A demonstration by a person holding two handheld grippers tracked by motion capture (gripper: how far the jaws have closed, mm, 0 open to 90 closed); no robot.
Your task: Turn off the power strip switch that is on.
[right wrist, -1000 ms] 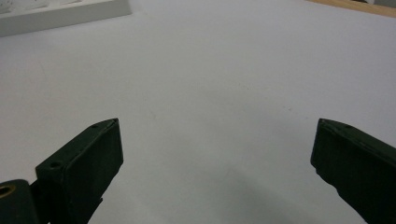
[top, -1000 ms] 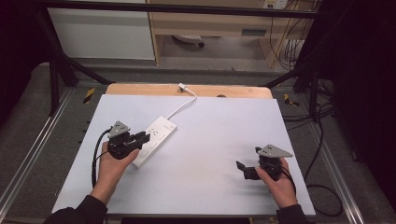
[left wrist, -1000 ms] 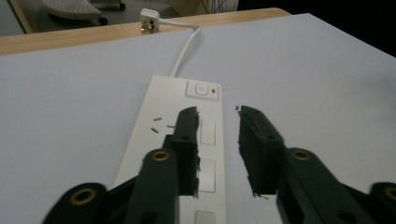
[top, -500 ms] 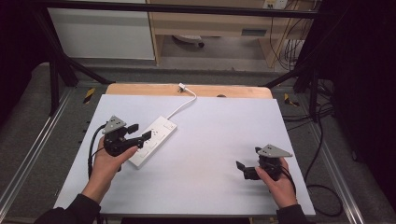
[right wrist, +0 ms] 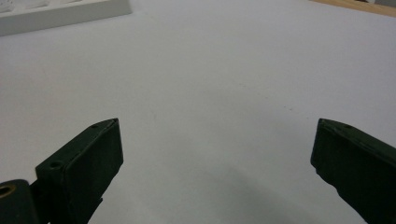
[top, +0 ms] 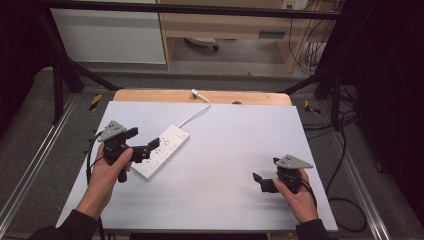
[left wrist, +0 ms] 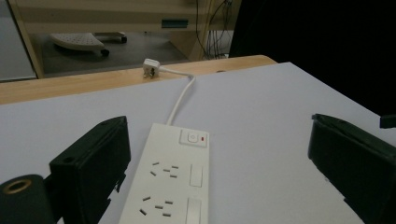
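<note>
A white power strip (top: 162, 148) lies slantwise on the white table top (top: 225, 150). Its white cable (top: 192, 114) runs to a plug (top: 195, 92) at the far wooden edge. My left gripper (top: 144, 140) stands open at the strip's near end, with nothing held. In the left gripper view the strip (left wrist: 173, 182) with its sockets and switch lies between the two spread jaws of that gripper (left wrist: 215, 140), and the plug (left wrist: 152, 65) shows beyond. My right gripper (top: 265, 171) rests open low over bare table at the right; in the right gripper view it (right wrist: 217, 135) holds nothing.
A wooden strip (top: 150, 96) borders the table's far edge. Metal frame rails (top: 30, 165) run along both sides, and cables (top: 345, 150) hang off the right. A corner of the power strip (right wrist: 60, 14) shows at the top left of the right gripper view.
My left hand and its gripper have shifted a little to the left and away, so the jaws now stand at the strip's near end. The right gripper has stayed put.
</note>
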